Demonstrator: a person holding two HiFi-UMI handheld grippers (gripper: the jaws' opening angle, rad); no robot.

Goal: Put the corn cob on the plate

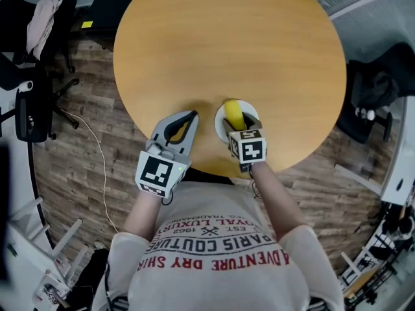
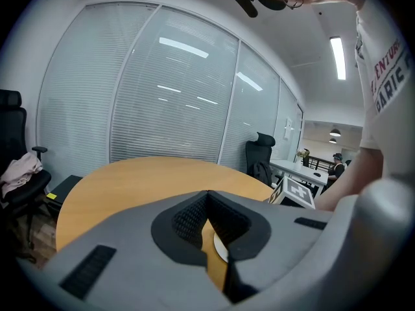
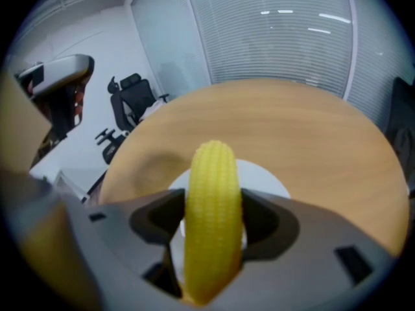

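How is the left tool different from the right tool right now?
The grey left tool is shut on nothing; the grey right tool is shut on the yellow corn cob. The left sits over the bare round wooden table; the right over the small white plate. Both are shut.

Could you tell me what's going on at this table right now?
A person is working at a round wooden table with a handheld gripper in each hand. The right gripper is clamped on a yellow corn cob, holding it right over the small white plate near the table's edge; it is not yet let go. The left gripper is shut and empty, beside the plate.
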